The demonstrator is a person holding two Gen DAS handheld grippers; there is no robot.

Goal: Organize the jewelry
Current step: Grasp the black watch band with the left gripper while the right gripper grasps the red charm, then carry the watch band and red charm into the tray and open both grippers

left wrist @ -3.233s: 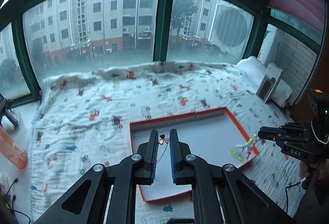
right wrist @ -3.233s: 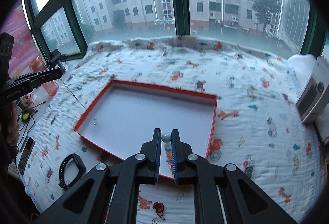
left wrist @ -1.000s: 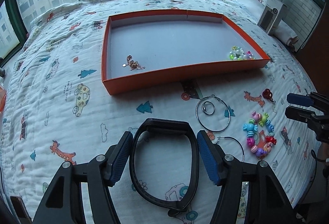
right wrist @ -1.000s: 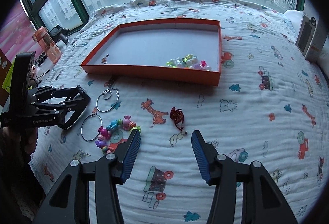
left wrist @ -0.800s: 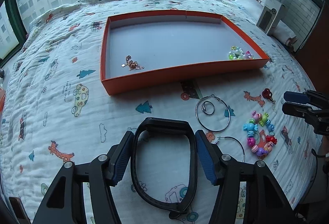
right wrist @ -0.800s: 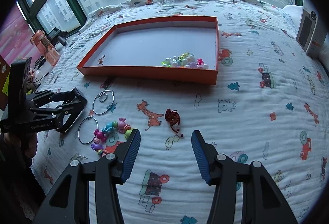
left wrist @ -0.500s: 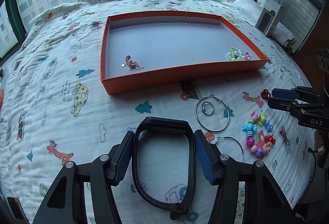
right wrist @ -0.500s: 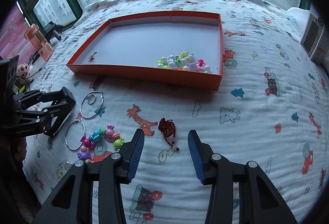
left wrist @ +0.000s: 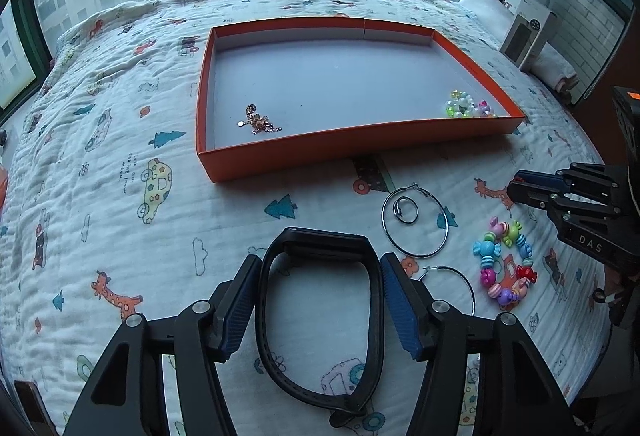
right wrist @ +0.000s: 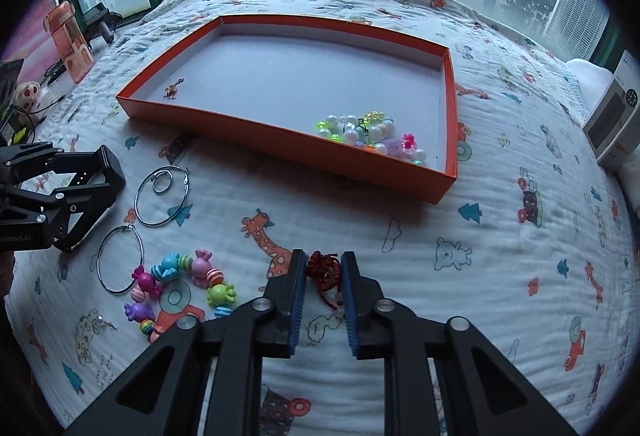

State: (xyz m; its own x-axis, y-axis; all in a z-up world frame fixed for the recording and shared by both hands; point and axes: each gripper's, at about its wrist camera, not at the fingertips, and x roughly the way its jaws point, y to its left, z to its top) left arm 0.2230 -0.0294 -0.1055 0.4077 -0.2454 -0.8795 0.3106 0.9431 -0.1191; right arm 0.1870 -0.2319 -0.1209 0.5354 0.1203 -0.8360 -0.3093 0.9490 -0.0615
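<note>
Black rubber: the wristband (left wrist: 320, 320) is a smooth, springy loop lying flat on the bed's quilt (left wrist: 100, 196), between the pads of the left gripper (left wrist: 318, 300); its jaws stand apart, a pad at or almost at each outer side of the loop, with no squeeze showing.
Red cord: a small knotted charm (right wrist: 323, 270) sits between the right gripper's (right wrist: 323, 276) jaws, which are narrowed around it but seem not quite pressed home; whether the pads touch it I cannot tell.
Tray: orange cardboard tray (left wrist: 280, 152), low-walled, pale matte floor, well beyond both grippers; it holds a fine gold-toned chain (left wrist: 258, 122) at its left and a translucent bead bracelet (right wrist: 372, 138) in its right corner.
Loose pieces: two thin wire hoop earrings (left wrist: 414, 222), a small ring (left wrist: 405, 210) lying inside one hoop, and a glossy candy-bead bracelet (left wrist: 505, 262), all on the quilt between the grippers.
Risk, wristband: the hollow loop will likely buckle under a side squeeze and could spring out or twist.
Risk, charm: a shallow pinch may catch only a stray cord, so it dangles or drops; the soft puckered quilt could snag too.
Risk, crowding: the hoop beside the left gripper's right pad might be dragged along.
</note>
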